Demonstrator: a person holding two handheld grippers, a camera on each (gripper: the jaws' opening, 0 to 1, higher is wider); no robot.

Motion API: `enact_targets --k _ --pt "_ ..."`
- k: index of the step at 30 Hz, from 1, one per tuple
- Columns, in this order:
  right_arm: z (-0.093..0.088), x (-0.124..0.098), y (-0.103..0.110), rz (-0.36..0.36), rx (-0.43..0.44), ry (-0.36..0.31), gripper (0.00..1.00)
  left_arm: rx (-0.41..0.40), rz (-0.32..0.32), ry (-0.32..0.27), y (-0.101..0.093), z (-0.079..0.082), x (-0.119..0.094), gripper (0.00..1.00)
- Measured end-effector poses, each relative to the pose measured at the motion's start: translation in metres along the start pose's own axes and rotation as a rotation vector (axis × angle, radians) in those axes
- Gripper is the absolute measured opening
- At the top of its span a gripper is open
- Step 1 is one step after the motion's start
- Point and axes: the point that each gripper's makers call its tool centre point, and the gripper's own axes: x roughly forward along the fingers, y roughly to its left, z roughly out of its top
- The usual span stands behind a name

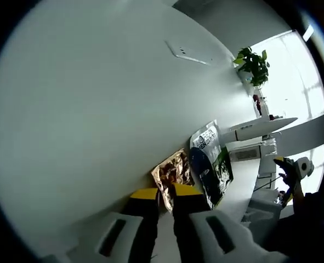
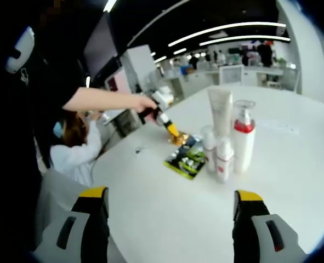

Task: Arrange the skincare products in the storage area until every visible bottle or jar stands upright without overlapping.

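My left gripper [image 1: 166, 192] has its yellow-tipped jaws close together on the near edge of a crinkled golden sachet [image 1: 172, 171] lying on the white table [image 1: 85, 120]. Beside the sachet lies a blue and green packet [image 1: 211, 161]. In the right gripper view a hand holds that left gripper [image 2: 172, 130] down on the golden sachet [image 2: 179, 139], next to the green packet [image 2: 186, 159]. Right of them, upright and close together, stand a tall white tube [image 2: 221, 112], a pump bottle with a red band [image 2: 244, 139] and two small white bottles [image 2: 208, 145] [image 2: 225, 159]. My right gripper [image 2: 171, 200] hangs open and holds nothing, nearer than the products.
A potted plant [image 1: 254, 64] and a flat white plate [image 1: 189, 53] sit at the table's far side. A seated person [image 2: 77, 142] is past the table's left edge. The person's arm [image 2: 107, 99] reaches over the table. Bare tabletop [image 2: 167, 219] lies between my right jaws.
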Motion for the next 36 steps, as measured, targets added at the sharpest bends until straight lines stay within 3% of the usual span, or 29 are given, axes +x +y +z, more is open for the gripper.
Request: enact_targets --k 16,18,22,25,36 --pt "0.003 -0.001 0.002 -0.001 -0.007 -0.006 0.97 -0.016 0.03 -0.012 0.001 0.002 -0.012 0.12" --pt "0.006 -0.002 0.002 -0.003 -0.017 -0.015 0.97 -0.016 0.025 -0.029 -0.003 0.002 -0.017 0.13" --pt "0.021 -0.005 0.005 -0.005 -0.058 -0.071 0.99 0.0 -0.018 -0.132 -0.023 0.013 -0.037 0.17" --pt "0.027 -0.008 0.008 -0.009 -0.082 -0.097 0.99 0.011 -0.045 -0.207 -0.04 0.016 -0.053 0.27" --pt "0.034 -0.015 0.02 -0.025 -0.143 -0.09 0.99 0.076 -0.004 -0.301 -0.067 -0.008 -0.094 0.55"
